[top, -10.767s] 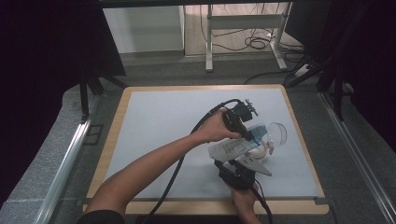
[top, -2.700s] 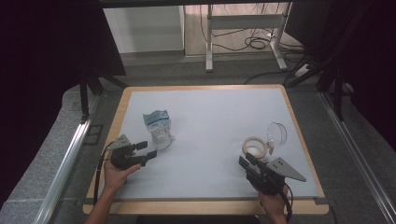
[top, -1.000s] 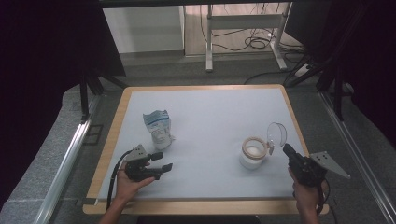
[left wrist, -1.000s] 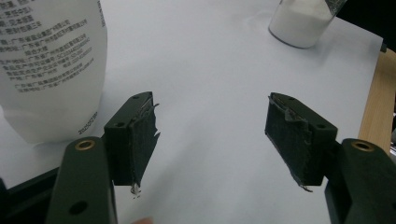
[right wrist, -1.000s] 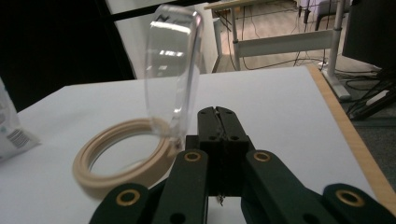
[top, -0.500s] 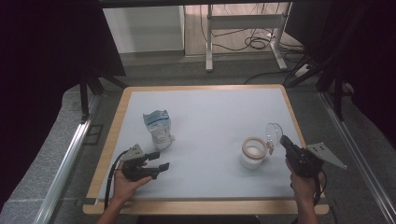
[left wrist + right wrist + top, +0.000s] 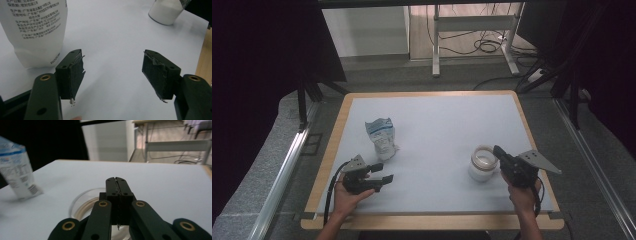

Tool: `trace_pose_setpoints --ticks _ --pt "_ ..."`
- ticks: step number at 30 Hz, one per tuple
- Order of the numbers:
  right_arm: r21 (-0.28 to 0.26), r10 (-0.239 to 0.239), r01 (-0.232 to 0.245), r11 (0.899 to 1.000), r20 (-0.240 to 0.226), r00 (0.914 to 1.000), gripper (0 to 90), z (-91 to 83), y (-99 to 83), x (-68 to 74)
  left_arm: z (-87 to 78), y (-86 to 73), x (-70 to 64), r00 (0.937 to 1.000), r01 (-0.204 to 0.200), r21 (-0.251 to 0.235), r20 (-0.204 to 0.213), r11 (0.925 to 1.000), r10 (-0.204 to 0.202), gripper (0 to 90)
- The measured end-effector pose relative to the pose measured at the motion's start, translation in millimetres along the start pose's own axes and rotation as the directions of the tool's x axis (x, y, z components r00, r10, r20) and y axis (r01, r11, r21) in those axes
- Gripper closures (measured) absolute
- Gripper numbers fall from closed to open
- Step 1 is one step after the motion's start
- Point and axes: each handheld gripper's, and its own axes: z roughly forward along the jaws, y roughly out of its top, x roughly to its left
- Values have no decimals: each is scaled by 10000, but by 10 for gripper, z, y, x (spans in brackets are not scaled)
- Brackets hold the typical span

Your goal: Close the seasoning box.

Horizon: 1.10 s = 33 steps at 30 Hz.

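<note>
- High view: left tongs [image 7: 384,172] rest on the desk [image 7: 437,120] near its front edge, jaws apart, holding nothing.
- Right tongs [image 7: 498,151] pressed together, empty, tip at the rim of the clear jar [image 7: 482,163] of white powder.
- Pouch [image 7: 380,137] stands upright farther back, just beyond the left tongs.
- Step looks like an approach to the jar; next likely needs the right jaws spread to take its rim.
</note>
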Motion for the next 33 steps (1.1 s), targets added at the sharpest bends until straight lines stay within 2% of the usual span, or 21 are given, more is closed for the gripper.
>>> trace_pose_setpoints --ticks 5,9,17,24,27,33 --pt "465 -274 299 9985 -542 9982 900 105 -43 127 -9 0 5 10000 -13 -12 -5 10000 13 334" --pt "573 -254 296 9979 -716 9971 900 107 -42 139 -19 1 11 10000 1 -40 -5 10000 -1 334" --pt "550 -199 241 9982 -767 9969 900 72 -37 112 -44 19 19 10000 39 -140 -35 9999 -39 334" --pt "374 -173 209 9991 -954 9953 890 -117 -52 -2 -53 3 63 9996 186 -119 -211 9998 -189 333" --pt "310 -161 198 9993 -1134 9934 746 -212 -88 -87 -48 -11 96 9991 296 -79 -316 9995 -298 333" --pt "414 -102 134 9991 -774 9969 575 -372 -201 -277 -56 -35 141 9979 411 -83 -498 9991 -414 333"
